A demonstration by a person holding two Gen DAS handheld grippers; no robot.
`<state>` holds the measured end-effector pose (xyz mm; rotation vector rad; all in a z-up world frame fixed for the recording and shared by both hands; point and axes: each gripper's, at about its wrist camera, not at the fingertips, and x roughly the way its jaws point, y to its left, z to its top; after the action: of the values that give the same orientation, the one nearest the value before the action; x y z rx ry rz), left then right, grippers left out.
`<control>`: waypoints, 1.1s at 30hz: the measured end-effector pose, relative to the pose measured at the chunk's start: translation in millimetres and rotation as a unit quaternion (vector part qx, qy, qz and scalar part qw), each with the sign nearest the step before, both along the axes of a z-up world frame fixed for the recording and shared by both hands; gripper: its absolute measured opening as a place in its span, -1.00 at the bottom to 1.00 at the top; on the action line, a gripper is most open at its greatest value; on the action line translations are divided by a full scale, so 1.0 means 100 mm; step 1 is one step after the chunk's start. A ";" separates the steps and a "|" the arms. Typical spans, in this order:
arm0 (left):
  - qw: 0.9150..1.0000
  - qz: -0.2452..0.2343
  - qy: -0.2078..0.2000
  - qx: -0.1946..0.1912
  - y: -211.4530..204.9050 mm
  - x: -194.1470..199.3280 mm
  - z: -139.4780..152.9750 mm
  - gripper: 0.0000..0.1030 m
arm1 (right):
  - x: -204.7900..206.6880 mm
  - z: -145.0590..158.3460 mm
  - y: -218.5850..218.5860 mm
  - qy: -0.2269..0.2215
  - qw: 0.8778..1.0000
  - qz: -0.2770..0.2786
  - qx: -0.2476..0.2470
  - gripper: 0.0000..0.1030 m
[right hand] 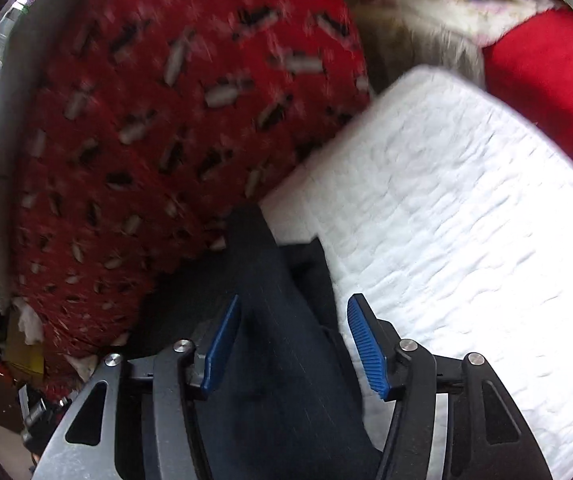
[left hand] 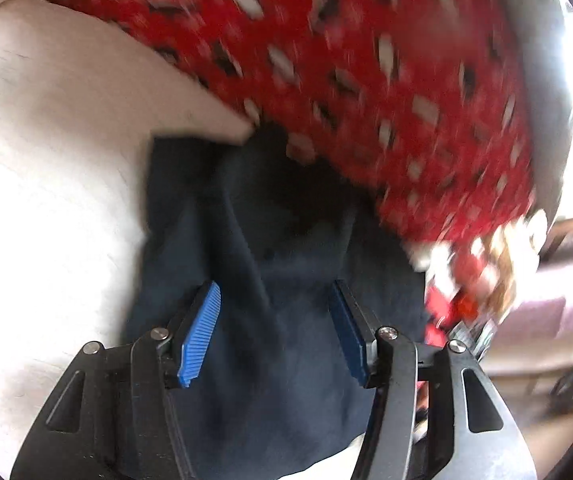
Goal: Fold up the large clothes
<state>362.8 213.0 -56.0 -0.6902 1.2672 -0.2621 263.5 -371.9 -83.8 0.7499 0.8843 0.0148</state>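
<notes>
A dark navy garment (left hand: 278, 248) lies on a white quilted bed surface (left hand: 46, 160), its far end against a red patterned blanket. My left gripper (left hand: 274, 308) is open, its blue pads (left hand: 202, 332) apart over the navy cloth, gripping nothing. In the right wrist view the same navy garment (right hand: 282, 320) runs between the blue pads (right hand: 366, 340) of my right gripper (right hand: 292, 320), which is open just above it. Both views are blurred by motion.
A red blanket with white and black marks (left hand: 346, 72) is heaped beyond the garment, also in the right wrist view (right hand: 158, 140). A plain red cloth (right hand: 550, 92) and pale bedding (right hand: 438, 4) lie at the far right. The white quilt (right hand: 466, 208) spreads right. Clutter lies off the bed edge (left hand: 486, 288).
</notes>
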 end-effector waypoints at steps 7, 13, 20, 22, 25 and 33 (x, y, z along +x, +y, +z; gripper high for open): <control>0.997 0.050 -0.030 0.043 0.19 -0.10 -0.05 0.07 | -0.16 0.26 0.05 -0.121 0.992 0.004 -0.026 -0.93; 0.995 0.097 -0.022 -0.013 0.56 -0.09 -0.04 0.07 | -0.11 -0.23 -0.15 -0.021 0.999 -0.024 0.006 -0.75; 0.996 0.076 0.008 0.042 0.36 0.24 -0.23 0.23 | -0.07 -0.28 -0.27 -0.023 0.995 -0.051 0.080 -0.21; 0.997 0.075 0.003 0.024 0.30 0.26 -0.26 0.20 | 0.02 -0.25 -0.19 -0.021 0.996 -0.036 0.076 -0.20; 0.991 0.060 -0.077 0.088 0.14 0.20 0.04 -0.74 | 0.12 -0.05 -0.01 -0.049 0.999 0.000 0.016 -0.88; 0.983 0.080 -0.031 0.161 0.25 0.30 -0.33 -0.88 | 0.08 -0.04 -0.08 -0.096 0.995 -0.036 0.014 -0.92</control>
<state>393.1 237.6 -89.1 -0.4972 1.1541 0.0543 271.5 -380.4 -87.5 0.7918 0.6759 0.0351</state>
